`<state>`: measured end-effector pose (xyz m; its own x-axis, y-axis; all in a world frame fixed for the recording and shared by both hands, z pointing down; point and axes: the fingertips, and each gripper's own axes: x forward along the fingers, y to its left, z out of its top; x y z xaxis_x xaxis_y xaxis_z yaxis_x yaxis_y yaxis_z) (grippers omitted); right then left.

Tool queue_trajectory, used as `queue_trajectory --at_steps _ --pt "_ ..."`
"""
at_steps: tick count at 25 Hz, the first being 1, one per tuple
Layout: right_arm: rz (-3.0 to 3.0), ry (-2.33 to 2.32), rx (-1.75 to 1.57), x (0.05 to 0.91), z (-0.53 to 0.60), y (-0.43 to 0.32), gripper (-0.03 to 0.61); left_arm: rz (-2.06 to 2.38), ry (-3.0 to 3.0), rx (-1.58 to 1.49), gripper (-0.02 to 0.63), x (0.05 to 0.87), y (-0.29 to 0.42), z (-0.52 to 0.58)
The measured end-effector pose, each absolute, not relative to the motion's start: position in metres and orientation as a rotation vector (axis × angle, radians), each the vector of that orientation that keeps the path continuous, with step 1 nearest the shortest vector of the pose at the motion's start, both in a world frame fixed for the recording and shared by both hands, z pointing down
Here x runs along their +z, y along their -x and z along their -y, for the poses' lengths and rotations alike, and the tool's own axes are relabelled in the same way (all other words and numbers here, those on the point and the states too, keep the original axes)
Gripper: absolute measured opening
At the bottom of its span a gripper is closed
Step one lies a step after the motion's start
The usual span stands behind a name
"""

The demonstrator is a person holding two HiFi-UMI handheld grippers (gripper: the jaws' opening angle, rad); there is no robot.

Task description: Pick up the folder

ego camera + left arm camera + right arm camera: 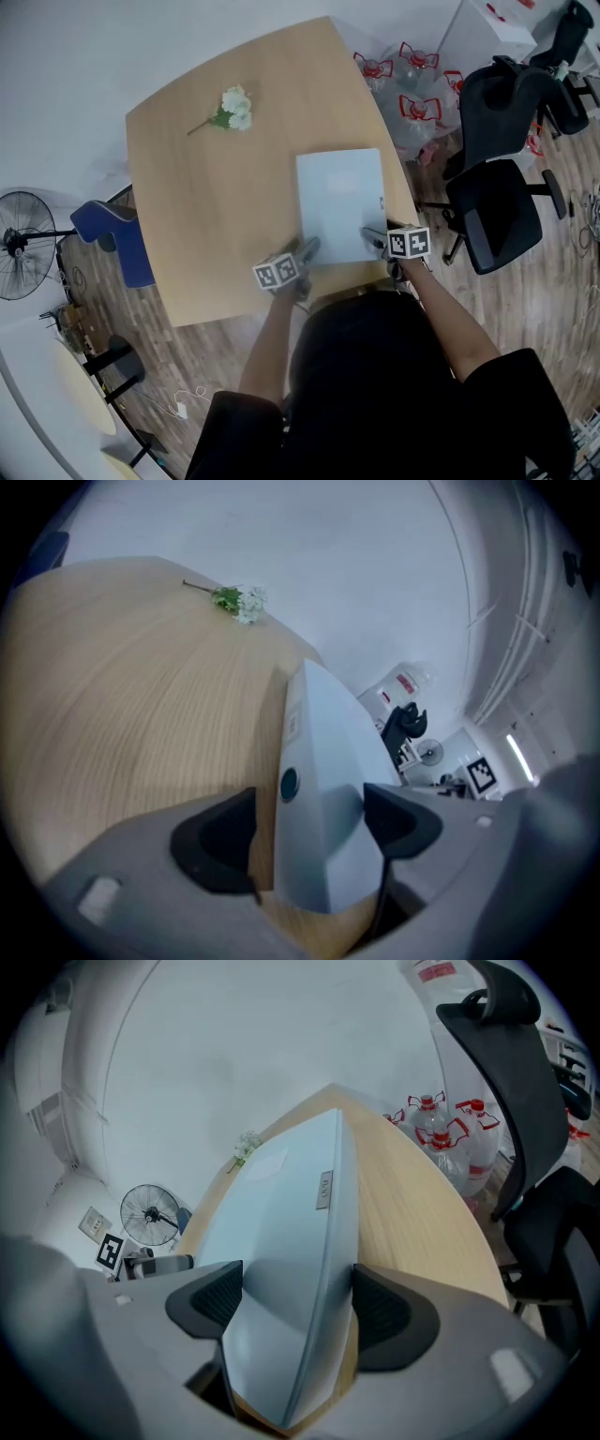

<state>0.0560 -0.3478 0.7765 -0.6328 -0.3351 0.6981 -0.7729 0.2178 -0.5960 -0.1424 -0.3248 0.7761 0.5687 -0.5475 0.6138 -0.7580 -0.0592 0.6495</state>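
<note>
Head view: the pale folder point(339, 204) lies flat on the tabletop point(197, 225), close to its right edge and reaching almost to the near edge. The left gripper point(306, 251) meets the folder's near left corner, and the right gripper point(375, 237) meets its near right corner.

Left gripper view: the jaws stand wide with the folder's corner between them. Bare wood shows beside one pad, so nothing is clamped.

Right gripper view: the jaws are likewise spread astride the folder's edge. The pads sit very near it, perhaps brushing, but not squeezing.

The approach looks done; closing on the folder and lifting it remain.
</note>
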Motion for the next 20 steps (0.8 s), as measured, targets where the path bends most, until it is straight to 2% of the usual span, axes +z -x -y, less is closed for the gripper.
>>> queue_trajectory --at_steps 6,12,13,20 --pt "2.046 -0.987 1.584 0.788 0.345 -0.054 0.386 1.007 -1.701 0.194 0.357 0.779 0.135 0.324" --pt "2.046 -0.988 1.587 0.789 0.345 -0.052 0.383 0.928 -1.667 0.165 0.349 0.782 0.133 0.324" --pt "2.041 -0.987 1.587 0.789 0.345 -0.052 0.383 0.920 -1.670 0.166 0.306 0.781 0.131 0.323" --pt "2.043 -1.002 1.550 0.785 0.343 -0.054 0.371 0.948 -1.698 0.206 0.298 0.776 0.126 0.322"
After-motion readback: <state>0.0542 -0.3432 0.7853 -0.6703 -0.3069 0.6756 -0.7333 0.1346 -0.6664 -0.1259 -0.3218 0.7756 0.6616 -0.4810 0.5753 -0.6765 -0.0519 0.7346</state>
